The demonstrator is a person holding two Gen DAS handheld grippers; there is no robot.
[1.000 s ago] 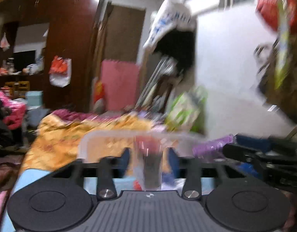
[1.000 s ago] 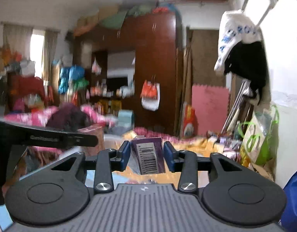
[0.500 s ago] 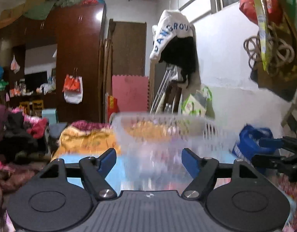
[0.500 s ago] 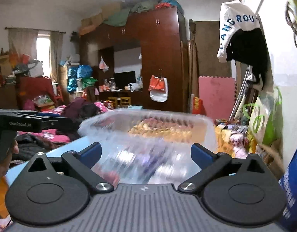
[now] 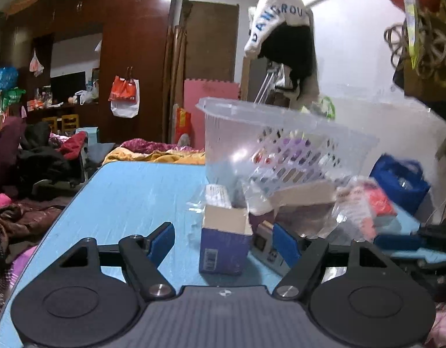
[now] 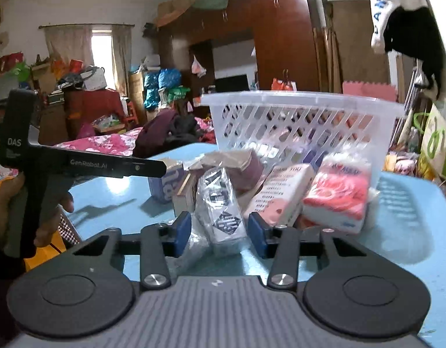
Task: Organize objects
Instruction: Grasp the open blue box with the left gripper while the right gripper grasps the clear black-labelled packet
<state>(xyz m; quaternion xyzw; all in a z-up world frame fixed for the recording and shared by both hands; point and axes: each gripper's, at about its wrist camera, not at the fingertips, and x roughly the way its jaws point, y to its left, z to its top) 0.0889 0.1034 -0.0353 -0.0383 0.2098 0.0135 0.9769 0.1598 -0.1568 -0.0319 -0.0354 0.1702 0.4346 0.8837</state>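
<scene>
A clear plastic basket [image 5: 284, 142] stands on the blue table [image 5: 130, 197], also in the right wrist view [image 6: 298, 121]. Loose items lie in front of it. My left gripper [image 5: 224, 239] is open, with a blue box with a cardboard top [image 5: 226, 240] standing between its jaws, untouched. My right gripper [image 6: 220, 233] is open around a clear-wrapped black-and-white packet [image 6: 221, 203], not squeezing it. A white box [image 6: 281, 191] and a red-and-white tissue pack [image 6: 337, 194] lie to its right. The left gripper's body [image 6: 78, 162] shows at the left of the right wrist view.
A brown flat box [image 5: 301, 197] and a clear bag with red contents [image 5: 365, 203] lie near the basket. Beds heaped with clothes [image 6: 107, 142] and a dark wardrobe [image 5: 130, 58] stand behind the table. A blue bag [image 5: 400, 179] sits at the right.
Both grippers opened and let go of what they held a second ago. They pulled back and dropped low, and the basket now stands farther off with items spread in front.
</scene>
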